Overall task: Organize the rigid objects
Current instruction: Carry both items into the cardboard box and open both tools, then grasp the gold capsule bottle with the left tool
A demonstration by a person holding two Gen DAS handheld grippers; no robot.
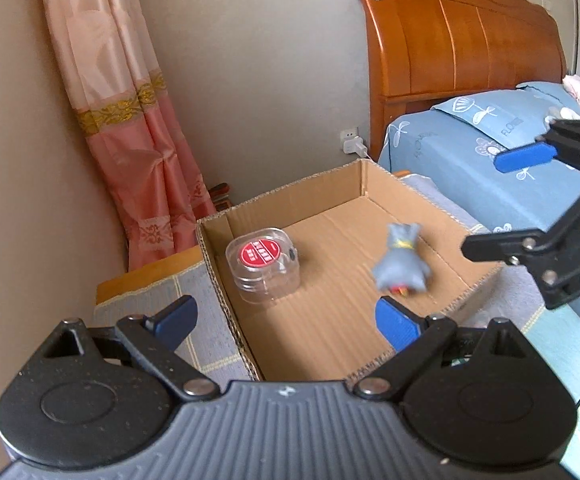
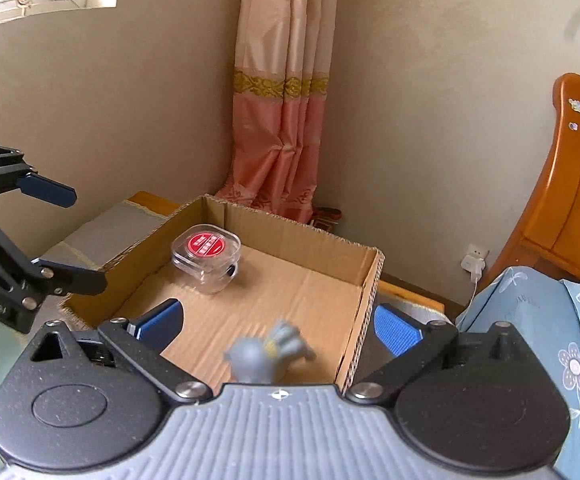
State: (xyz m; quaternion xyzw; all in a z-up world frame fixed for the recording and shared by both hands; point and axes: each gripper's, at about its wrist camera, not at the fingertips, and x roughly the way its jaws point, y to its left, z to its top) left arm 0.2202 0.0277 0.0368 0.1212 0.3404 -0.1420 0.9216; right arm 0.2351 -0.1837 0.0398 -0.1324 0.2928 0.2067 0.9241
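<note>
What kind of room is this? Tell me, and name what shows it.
Most likely a bedroom in a home: a wooden headboard above a bed with blue floral bedding, and a pink curtain in the corner.

Box [image 1: 374, 184] on worktop [image 1: 162, 300], bed [image 1: 470, 168] to its right. Inside: jar [image 1: 264, 270] at left, figurine [image 1: 400, 264] at right, well apart.

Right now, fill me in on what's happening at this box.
A person holds two grippers over an open cardboard box. Both the left gripper and the right gripper are open and empty. A clear container with a red lid sits inside, and a blurred grey toy figure appears to be landing there.
</note>
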